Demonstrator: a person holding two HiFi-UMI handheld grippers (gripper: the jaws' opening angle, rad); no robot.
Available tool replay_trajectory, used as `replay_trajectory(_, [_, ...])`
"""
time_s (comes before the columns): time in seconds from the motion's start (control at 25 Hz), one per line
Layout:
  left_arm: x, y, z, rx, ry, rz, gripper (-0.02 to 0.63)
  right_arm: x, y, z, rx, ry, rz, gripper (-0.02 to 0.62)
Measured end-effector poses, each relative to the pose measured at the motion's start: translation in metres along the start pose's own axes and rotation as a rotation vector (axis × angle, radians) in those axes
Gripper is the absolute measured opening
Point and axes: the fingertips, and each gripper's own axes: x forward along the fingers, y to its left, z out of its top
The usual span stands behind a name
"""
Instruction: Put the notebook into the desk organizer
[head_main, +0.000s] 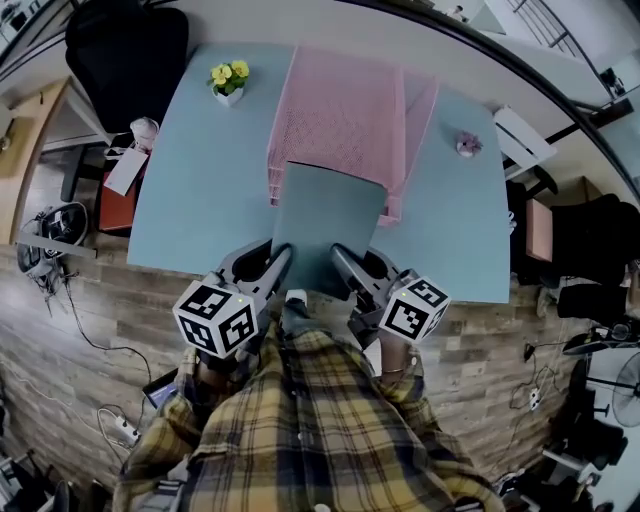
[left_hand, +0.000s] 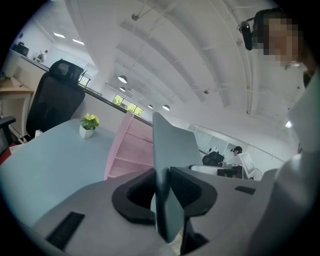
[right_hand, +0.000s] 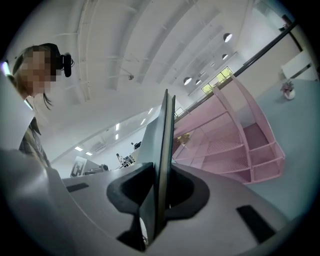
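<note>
The notebook (head_main: 328, 215) is a plain, dull grey-green with no pattern. Beyond it, the desk organizer (head_main: 345, 110) is pale pink fine mesh. The table (head_main: 190, 190) is flat light blue. At its far left a white pot (head_main: 229, 97) holds yellow flowers (head_main: 229, 72) with green leaves, and at the far right is a small mauve flower (head_main: 468, 145). The left gripper (head_main: 272, 268) and right gripper (head_main: 350, 268) are grey with black pads (left_hand: 187, 187). Their cubes (head_main: 215, 318) are white with black square markers. The person's shirt (head_main: 320, 430) is yellow-and-dark plaid. The floor (head_main: 90, 330) is brown-grey planks. The chair (head_main: 125, 50) is black.
</note>
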Motion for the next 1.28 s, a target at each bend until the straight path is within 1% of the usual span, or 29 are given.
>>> replay_trajectory(0.36, [0.025, 0.005, 0.013, -0.015, -0.019, 0.036, 0.095, 0.010, -0.022, 0.020, 0.010, 0.026, 0.032, 0.074])
replay_trajectory(0.8, [0.037, 0.019, 0.025, -0.035, 0.002, 0.007, 0.094, 0.026, -0.031, 0.030, 0.034, 0.016, 0.006, 0.074])
replay_trajectory(1.0, [0.043, 0.025, 0.026, -0.076, 0.008, -0.013, 0.092, 0.030, -0.037, 0.031, 0.054, 0.020, -0.013, 0.074])
replay_trajectory(1.28, [0.052, 0.029, 0.031, -0.176, -0.009, -0.047, 0.083, 0.035, -0.048, 0.037, 0.095, 0.009, -0.027, 0.074])
